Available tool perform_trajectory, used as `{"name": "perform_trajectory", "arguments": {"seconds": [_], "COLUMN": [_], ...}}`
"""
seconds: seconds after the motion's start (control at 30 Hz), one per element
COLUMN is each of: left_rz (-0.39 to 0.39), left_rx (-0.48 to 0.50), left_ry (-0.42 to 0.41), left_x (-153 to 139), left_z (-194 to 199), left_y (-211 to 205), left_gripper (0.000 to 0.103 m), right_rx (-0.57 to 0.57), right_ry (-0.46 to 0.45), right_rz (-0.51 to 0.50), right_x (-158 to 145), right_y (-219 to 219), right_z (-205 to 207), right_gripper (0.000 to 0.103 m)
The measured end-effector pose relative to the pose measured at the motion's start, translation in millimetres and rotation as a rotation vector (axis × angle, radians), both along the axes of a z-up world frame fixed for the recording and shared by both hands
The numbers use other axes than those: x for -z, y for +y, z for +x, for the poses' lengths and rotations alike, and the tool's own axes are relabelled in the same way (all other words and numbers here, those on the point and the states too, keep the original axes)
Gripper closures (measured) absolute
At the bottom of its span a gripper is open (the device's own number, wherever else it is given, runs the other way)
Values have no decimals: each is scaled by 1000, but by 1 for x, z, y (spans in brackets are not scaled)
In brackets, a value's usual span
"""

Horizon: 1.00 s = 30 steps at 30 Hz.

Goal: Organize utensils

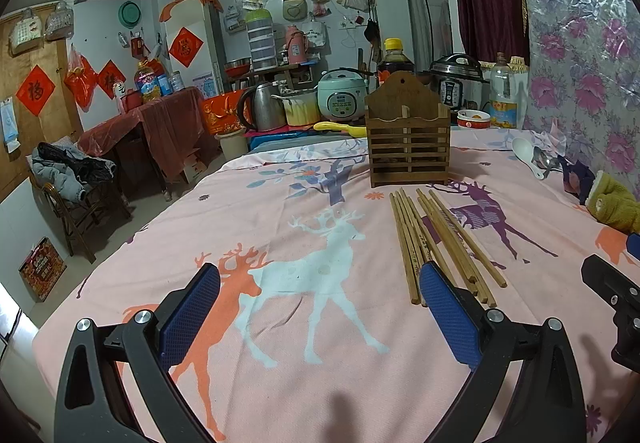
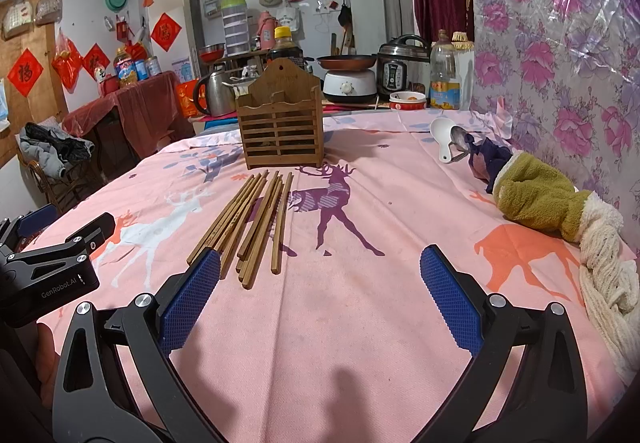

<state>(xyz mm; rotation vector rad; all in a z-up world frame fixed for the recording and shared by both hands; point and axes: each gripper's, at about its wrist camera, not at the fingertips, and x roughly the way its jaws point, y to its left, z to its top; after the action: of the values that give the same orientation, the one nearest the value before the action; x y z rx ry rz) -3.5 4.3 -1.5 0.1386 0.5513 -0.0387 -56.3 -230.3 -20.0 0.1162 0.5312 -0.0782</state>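
Several wooden chopsticks (image 1: pixel 436 243) lie in a loose bundle on the pink deer tablecloth (image 1: pixel 320 383), in front of a slatted wooden utensil holder (image 1: pixel 408 143). They also show in the right wrist view (image 2: pixel 252 223), below the holder (image 2: pixel 280 127). A white spoon (image 2: pixel 442 135) and a metal spoon (image 2: pixel 458 141) lie at the far right. My left gripper (image 1: pixel 320 307) is open and empty, its right finger beside the chopstick ends. My right gripper (image 2: pixel 320 291) is open and empty, its left finger near the chopstick ends.
A green and cream plush cloth (image 2: pixel 560 211) and a dark cloth (image 2: pixel 490 159) lie along the floral wall at the right. Kettle (image 1: pixel 260 107), rice cooker (image 1: pixel 342 97), pressure cooker (image 2: pixel 400 67) and oil bottle (image 2: pixel 444 75) stand behind the table's far edge.
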Motion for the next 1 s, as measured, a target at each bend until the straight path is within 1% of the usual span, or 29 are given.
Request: {"name": "perform_trajectory", "arguments": {"seconds": [0.7, 0.83, 1.0], "left_rz": [0, -2, -30], "left_rx": [0, 1, 12], "left_ry": [2, 9, 58], "left_x": [0, 3, 11], "left_z": [0, 1, 14], "left_y": [0, 0, 2], "left_gripper": [5, 5, 5], "right_rx": [0, 0, 2], "right_ry": [3, 6, 8], "right_rz": [2, 4, 16], "right_x": [-2, -2, 3], "right_y": [-2, -3, -1], "right_z": [-1, 0, 0], "right_gripper": [6, 6, 6]}}
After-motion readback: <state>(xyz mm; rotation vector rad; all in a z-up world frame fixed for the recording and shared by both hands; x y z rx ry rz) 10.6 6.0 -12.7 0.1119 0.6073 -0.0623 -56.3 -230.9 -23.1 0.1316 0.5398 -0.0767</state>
